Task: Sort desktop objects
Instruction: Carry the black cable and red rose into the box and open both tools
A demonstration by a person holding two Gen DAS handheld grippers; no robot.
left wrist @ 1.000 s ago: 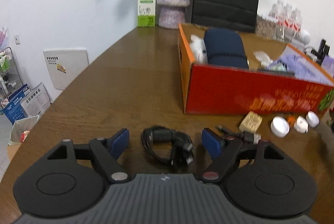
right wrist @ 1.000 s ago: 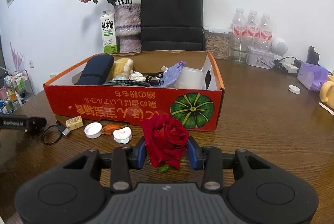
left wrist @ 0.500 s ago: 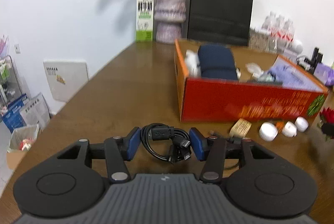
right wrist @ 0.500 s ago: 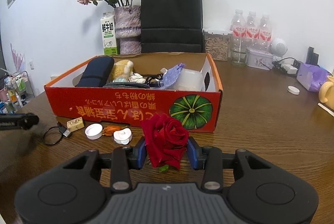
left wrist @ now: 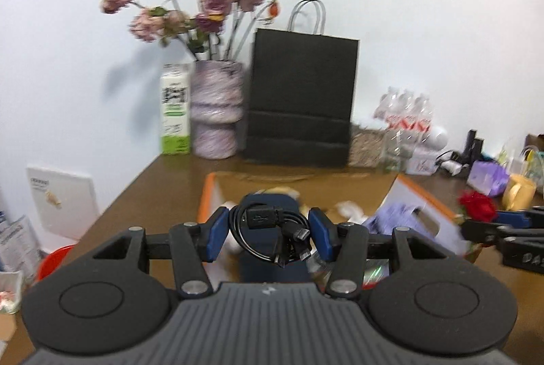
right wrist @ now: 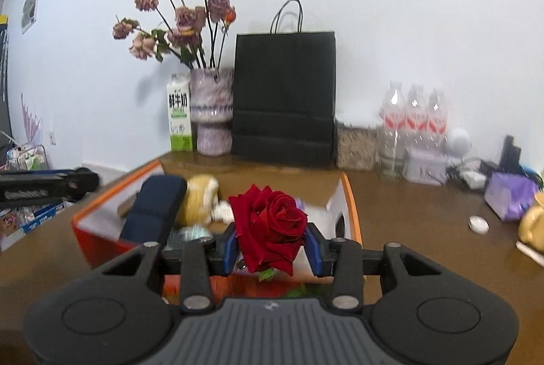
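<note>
Both grippers loaded, held over orange box.

L gripper [left wrist: 268, 229]: blue pads closed on coiled black USB cable [left wrist: 272, 234], raised above near-left part of orange cardboard box [left wrist: 207, 195], over navy pouch [right wrist: 153, 205] inside. R gripper [right wrist: 270, 249]: pads pinching red rose [right wrist: 272, 222] at box's near-right wall. Far end of wooden table [right wrist: 408, 212]: milk carton [right wrist: 179, 113], vase w/ dried flowers [right wrist: 210, 113], black paper bag [right wrist: 284, 93], water bottles [right wrist: 414, 116].

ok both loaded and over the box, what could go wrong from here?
1. The coiled cable has plug ends dangling below the left gripper; they might snag on release.
2. The right gripper squeezes the rose by its bloom, so petals may crush.
3. The box is crowded; drops could land badly.
</note>
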